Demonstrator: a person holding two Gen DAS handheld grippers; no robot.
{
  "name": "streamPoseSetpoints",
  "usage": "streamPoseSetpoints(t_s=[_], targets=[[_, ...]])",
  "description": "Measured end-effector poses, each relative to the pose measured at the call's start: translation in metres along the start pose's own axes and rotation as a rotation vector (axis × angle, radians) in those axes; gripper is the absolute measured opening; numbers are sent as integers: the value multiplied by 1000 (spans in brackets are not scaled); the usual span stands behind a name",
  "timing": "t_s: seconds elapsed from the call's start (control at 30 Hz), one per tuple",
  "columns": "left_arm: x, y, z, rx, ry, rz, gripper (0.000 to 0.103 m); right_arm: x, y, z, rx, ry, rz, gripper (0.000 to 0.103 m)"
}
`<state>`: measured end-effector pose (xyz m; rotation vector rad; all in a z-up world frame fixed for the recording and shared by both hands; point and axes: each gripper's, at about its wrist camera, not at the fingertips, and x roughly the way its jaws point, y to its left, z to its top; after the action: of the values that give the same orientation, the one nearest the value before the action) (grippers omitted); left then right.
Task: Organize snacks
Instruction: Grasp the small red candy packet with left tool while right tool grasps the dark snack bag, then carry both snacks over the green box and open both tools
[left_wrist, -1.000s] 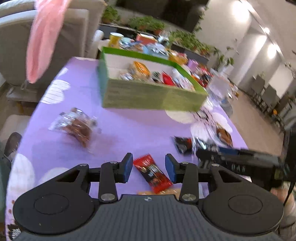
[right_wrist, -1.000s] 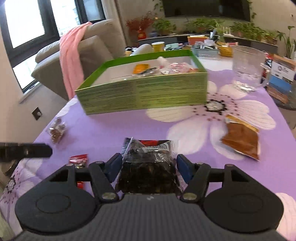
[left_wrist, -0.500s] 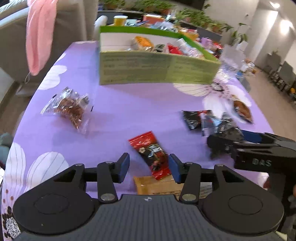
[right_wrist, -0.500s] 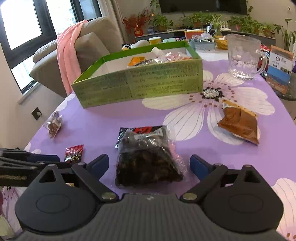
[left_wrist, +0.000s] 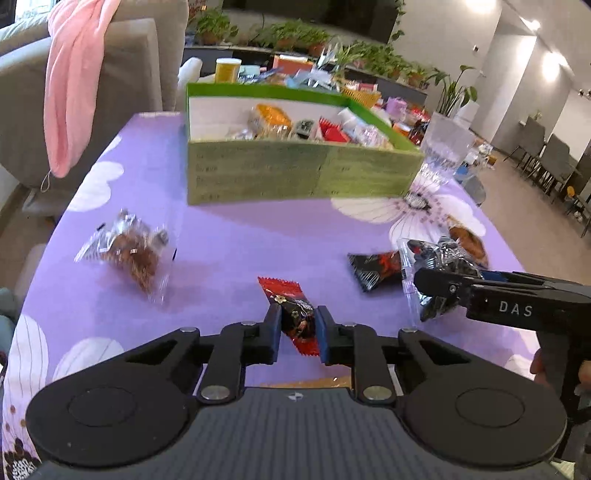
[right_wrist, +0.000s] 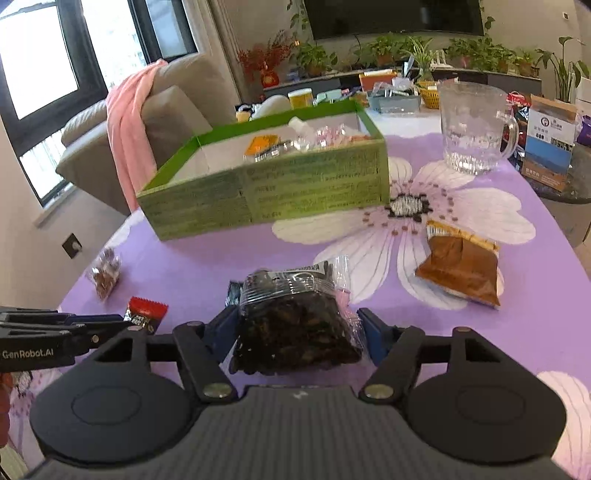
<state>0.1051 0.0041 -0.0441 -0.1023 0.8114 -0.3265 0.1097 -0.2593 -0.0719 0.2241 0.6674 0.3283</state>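
Presently, the left gripper (left_wrist: 298, 326) is clamping a red snack packet (left_wrist: 295, 314) on the purple floral tablecloth (left_wrist: 229, 240), its jaws having just been closing onto the wrapper. The right gripper (right_wrist: 299, 328) is gripping a clear bag of dark snacks (right_wrist: 295, 314), pads pressing both sides, with the bag sitting low over the cloth. The green box (right_wrist: 273, 184), already holding several packets, is standing further back on the table. A clear packet of brown snacks (left_wrist: 129, 251) is lying to the left, well apart. An orange-brown pouch (right_wrist: 461, 266) is lying to the right, near a glass mug (right_wrist: 472, 129).
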Motion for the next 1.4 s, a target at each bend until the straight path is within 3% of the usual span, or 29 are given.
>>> streamPoseSetpoints(t_s=[0.37, 0.63, 0.87, 1.13, 1.3, 1.4], targets=[[-14, -3, 30, 5, -86, -15, 18, -6, -5, 27, 10, -72, 31, 66], [-18, -6, 79, 34, -199, -7, 18, -5, -11, 60, 16, -143, 42, 66], [11, 7, 133, 31, -248, 27, 14, 12, -15, 107, 2, -195, 54, 66], [57, 19, 171, 70, -232, 59, 14, 67, -23, 155, 16, -197, 36, 66], [64, 32, 150, 41, -148, 30, 16, 110, -31, 164, 46, -141, 22, 66], [50, 28, 120, 53, -93, -14, 33, 129, -30, 164, 28, -120, 10, 66]])
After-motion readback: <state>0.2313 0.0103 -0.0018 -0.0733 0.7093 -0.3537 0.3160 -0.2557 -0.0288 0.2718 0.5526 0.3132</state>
